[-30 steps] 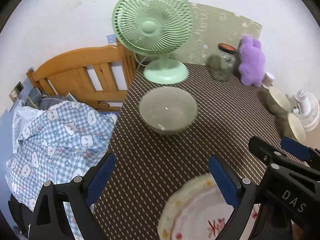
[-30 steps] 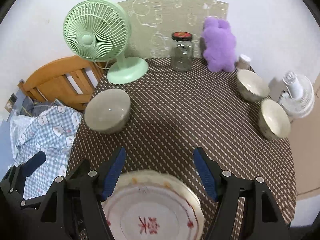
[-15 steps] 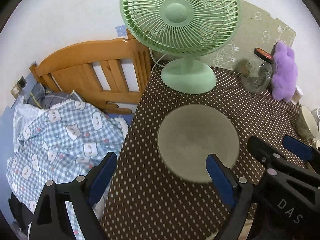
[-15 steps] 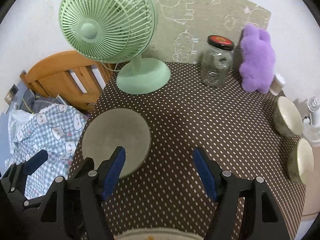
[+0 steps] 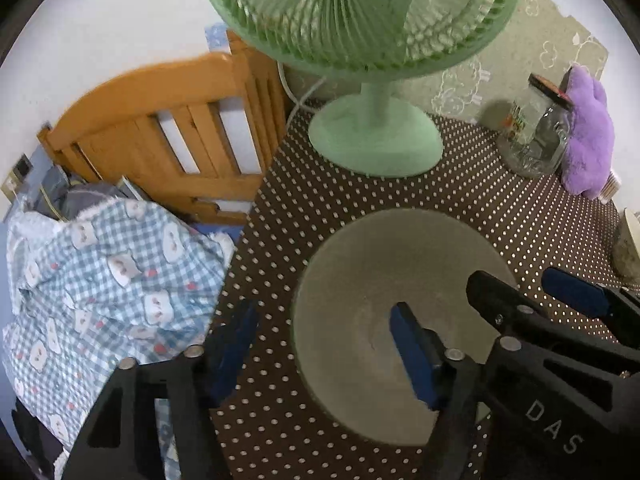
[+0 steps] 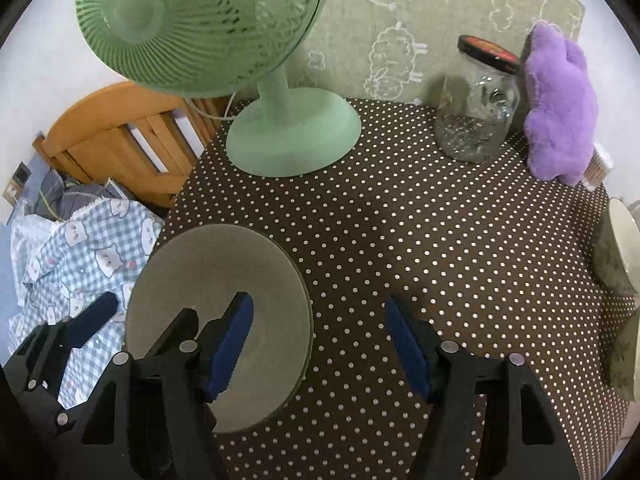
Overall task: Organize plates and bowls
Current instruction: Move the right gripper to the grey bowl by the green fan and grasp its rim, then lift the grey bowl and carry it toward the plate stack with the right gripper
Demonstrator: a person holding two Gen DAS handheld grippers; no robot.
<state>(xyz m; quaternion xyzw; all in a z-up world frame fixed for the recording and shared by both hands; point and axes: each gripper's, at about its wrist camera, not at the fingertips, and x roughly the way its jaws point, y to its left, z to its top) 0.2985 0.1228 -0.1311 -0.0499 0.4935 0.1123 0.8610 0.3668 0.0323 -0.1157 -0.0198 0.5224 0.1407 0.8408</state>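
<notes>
A matt grey-green ceramic bowl (image 5: 400, 280) sits on a brown white-dotted cloth over the worktop (image 6: 440, 240). The pale green ribbed fan (image 6: 288, 140) looks smooth plastic; the clear jar (image 6: 476, 120) glossy glass; the purple toy (image 6: 560, 112) fuzzy plush; the headboard (image 5: 168, 120) varnished orange wood.

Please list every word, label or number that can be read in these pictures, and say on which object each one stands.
"DAS": white letters on the black body of the right gripper, seen in the left wrist view.
Glass jar: coloured label, too blurred to read.
Jar lid: orange print, too small to read.
</notes>
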